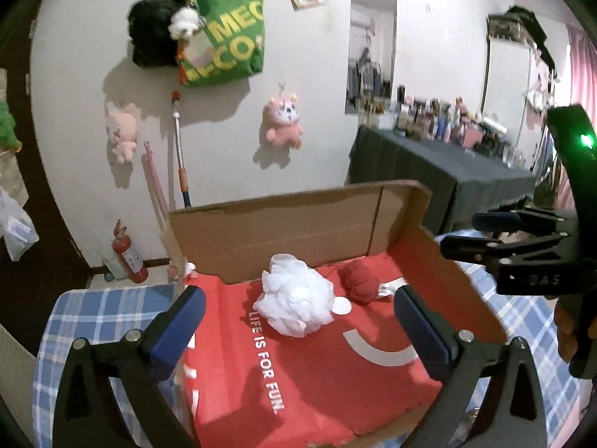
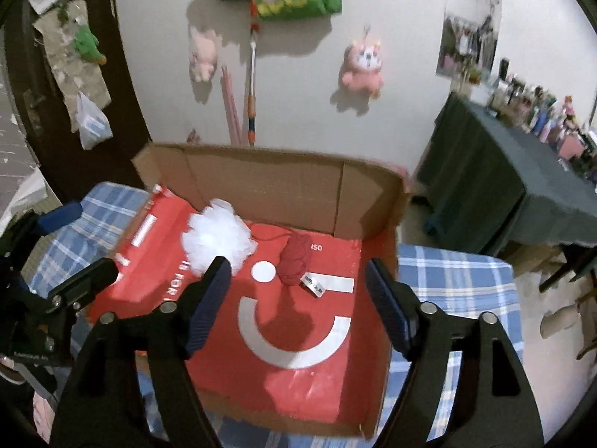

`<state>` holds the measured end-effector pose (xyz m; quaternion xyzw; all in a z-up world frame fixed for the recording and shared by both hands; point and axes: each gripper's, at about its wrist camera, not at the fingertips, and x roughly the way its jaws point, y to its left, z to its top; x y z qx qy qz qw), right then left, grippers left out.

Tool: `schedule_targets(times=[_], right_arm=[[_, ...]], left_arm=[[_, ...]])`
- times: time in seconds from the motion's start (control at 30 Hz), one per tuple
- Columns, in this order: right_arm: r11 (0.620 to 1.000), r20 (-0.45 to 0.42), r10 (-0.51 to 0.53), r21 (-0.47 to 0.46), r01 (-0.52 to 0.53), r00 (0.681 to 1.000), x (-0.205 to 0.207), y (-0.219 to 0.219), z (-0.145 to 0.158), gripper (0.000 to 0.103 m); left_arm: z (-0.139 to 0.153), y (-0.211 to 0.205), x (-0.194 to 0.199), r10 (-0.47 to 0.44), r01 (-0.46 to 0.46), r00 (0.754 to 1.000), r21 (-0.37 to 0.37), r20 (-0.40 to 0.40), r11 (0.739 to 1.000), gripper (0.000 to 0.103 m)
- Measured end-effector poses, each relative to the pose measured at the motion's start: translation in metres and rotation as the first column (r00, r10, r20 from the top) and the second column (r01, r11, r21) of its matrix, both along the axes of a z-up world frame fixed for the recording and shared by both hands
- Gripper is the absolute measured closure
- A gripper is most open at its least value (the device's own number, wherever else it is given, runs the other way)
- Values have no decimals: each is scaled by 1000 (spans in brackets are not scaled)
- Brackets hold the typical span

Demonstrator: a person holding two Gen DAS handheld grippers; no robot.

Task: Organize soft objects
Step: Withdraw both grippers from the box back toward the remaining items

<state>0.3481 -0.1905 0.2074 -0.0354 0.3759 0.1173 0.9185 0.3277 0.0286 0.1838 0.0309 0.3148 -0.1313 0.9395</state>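
Note:
An open cardboard box (image 1: 283, 231) with a red printed floor sits on a blue plaid cloth (image 1: 93, 310). Inside it lie a white mesh pouf (image 1: 294, 298) and a red yarn ball (image 1: 360, 280), side by side near the back wall. My left gripper (image 1: 298, 295) hovers open above the box's front, nothing between its fingers. In the right wrist view the pouf (image 2: 216, 240) is at back left and the yarn ball (image 2: 296, 259), with a white label, at centre. My right gripper (image 2: 298, 265) is open and empty over the box (image 2: 261, 183). Each gripper shows in the other's view, right (image 1: 460, 233) and left (image 2: 93, 237).
Pink plush toys (image 1: 281, 121) and a green tote bag (image 1: 224, 41) hang on the wall behind. A red fire extinguisher (image 1: 128, 255) stands on the floor at left. A dark-clothed table (image 1: 440, 171) crowded with bottles is at right.

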Motion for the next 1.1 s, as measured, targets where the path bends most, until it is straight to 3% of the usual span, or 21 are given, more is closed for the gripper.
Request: schedule_targets(times=[0.3, 0.4, 0.5, 0.87, 1.1], right_arm=[[999, 161, 29, 29, -34, 987, -103, -4, 43, 22], [998, 212, 35, 39, -44, 977, -135, -7, 48, 15], [999, 263, 41, 22, -49, 964, -166, -7, 50, 15], [999, 394, 34, 17, -44, 918, -264, -7, 30, 10], [1000, 435, -6, 28, -7, 901, -307, -6, -7, 9]], left_arm=[[43, 12, -84, 13, -3, 990, -69, 143, 998, 0], [51, 16, -114, 13, 2, 983, -85, 185, 996, 0], [55, 20, -142, 21, -2, 973, -85, 229, 996, 0], [51, 37, -238, 59, -9, 939, -150, 338, 989, 0], [28, 31, -284, 90, -49, 918, -114, 386, 992, 0]])
